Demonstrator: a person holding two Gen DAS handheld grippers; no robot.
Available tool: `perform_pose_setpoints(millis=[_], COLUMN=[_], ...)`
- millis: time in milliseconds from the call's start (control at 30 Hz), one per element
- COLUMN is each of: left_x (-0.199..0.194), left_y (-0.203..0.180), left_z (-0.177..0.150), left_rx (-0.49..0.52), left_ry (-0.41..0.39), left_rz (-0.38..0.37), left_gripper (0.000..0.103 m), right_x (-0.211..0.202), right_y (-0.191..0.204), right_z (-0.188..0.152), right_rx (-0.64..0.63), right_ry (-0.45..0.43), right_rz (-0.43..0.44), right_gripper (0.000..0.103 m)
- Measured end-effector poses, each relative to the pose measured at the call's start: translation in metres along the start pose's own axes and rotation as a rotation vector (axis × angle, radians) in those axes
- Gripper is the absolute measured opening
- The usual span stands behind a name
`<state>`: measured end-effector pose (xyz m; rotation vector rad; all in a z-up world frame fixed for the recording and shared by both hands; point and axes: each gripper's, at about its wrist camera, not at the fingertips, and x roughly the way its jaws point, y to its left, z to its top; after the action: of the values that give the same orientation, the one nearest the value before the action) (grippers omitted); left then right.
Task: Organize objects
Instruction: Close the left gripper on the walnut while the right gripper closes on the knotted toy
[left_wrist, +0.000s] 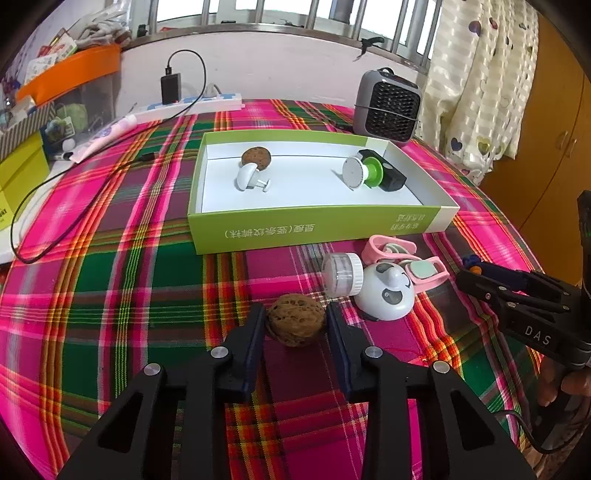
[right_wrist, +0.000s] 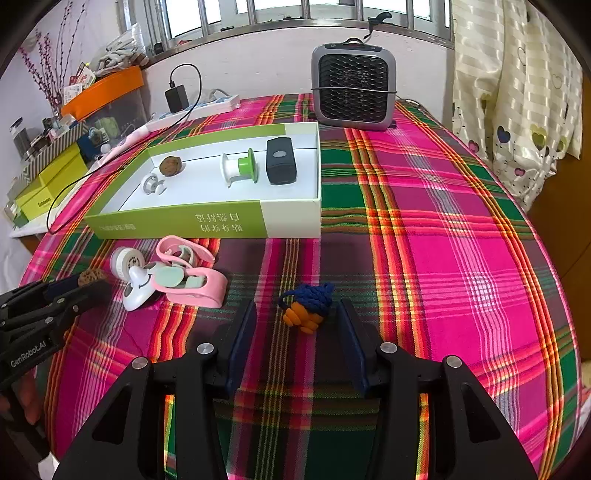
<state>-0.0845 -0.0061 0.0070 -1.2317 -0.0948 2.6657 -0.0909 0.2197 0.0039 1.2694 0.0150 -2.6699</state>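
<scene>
A brown walnut (left_wrist: 295, 324) lies on the plaid cloth between the fingers of my left gripper (left_wrist: 295, 318); the pads touch both its sides. My right gripper (right_wrist: 297, 314) is open around a blue and orange knitted toy (right_wrist: 306, 304) with gaps on both sides. A green and white box (left_wrist: 207, 236) holds another walnut (left_wrist: 256, 158), a white mushroom-shaped piece (left_wrist: 248, 177), a white and green spool (left_wrist: 364, 172) and a black block (left_wrist: 388, 173). A white panda toy (left_wrist: 388, 291), a white-capped jar (left_wrist: 341, 274) and pink clips (left_wrist: 424, 273) lie in front of the box.
A grey heater (right_wrist: 352, 86) stands at the table's back edge. A power strip with a black charger (left_wrist: 170, 88) and a cable (left_wrist: 55, 184) lie at the back left. Yellow-green boxes (right_wrist: 48, 188) and an orange-lidded bin (right_wrist: 105, 88) stand left of the table.
</scene>
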Motion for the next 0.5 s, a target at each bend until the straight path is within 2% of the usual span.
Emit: perform_pose_setpoints(millis=[500], left_x=[-0.0002], left_y=[0.0006], left_z=[-0.0003], left_rx=[-0.001], left_ry=[-0.001], left_rz=[-0.001], left_gripper=[0.031], right_x=[-0.0017], right_y=[-0.0017], right_z=[0.0011], right_rx=[0.010], right_ry=[-0.004], right_rz=[0.002], right_gripper=[0.025])
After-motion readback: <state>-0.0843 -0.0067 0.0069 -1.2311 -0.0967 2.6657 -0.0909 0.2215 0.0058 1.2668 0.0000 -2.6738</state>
